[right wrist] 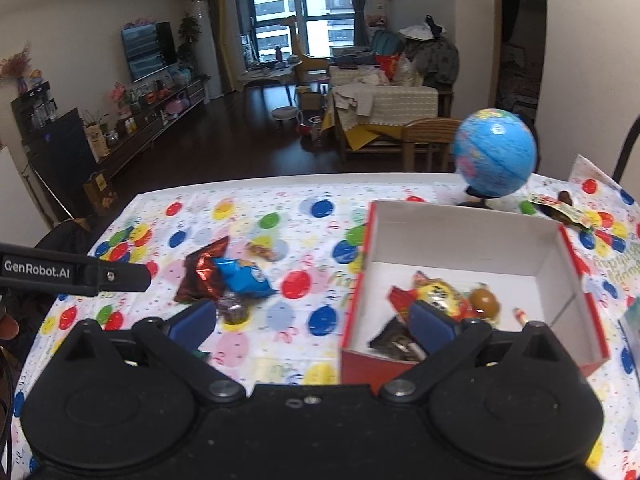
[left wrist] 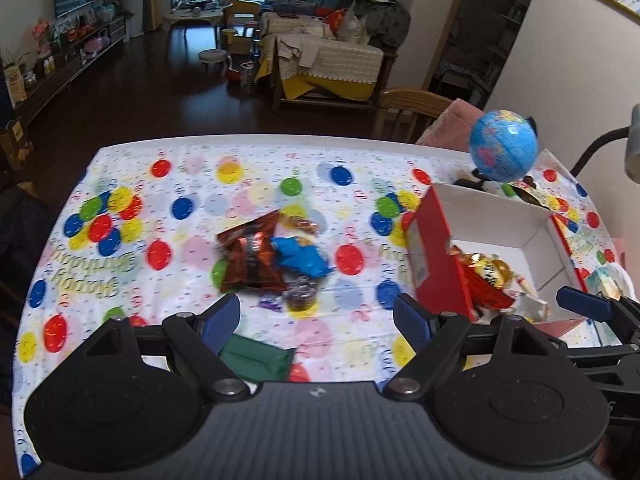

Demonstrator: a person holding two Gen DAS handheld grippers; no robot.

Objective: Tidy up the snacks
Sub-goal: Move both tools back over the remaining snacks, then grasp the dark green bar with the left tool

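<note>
The left gripper (left wrist: 316, 314) has its fingers spread wide, with nothing in them. The right gripper (right wrist: 312, 324) is wide open too and holds nothing. On the surface (left wrist: 240, 184) (it has a balloon cloth) a small pile of snacks waits: a brown packet (left wrist: 250, 256), with a blue packet (left wrist: 300, 256) touching it at 3 o'clock. The red box (right wrist: 472, 240) sits further toward 3 o'clock, with some snacks inside. A globe (right wrist: 496, 152) stands at its 12 o'clock.

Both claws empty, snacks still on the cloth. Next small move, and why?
Probably lower the left claw onto the blue packet. It stands open and empty just short of the loose pile, the packet lies on top, and the box with snacks already in it sits beside.
</note>
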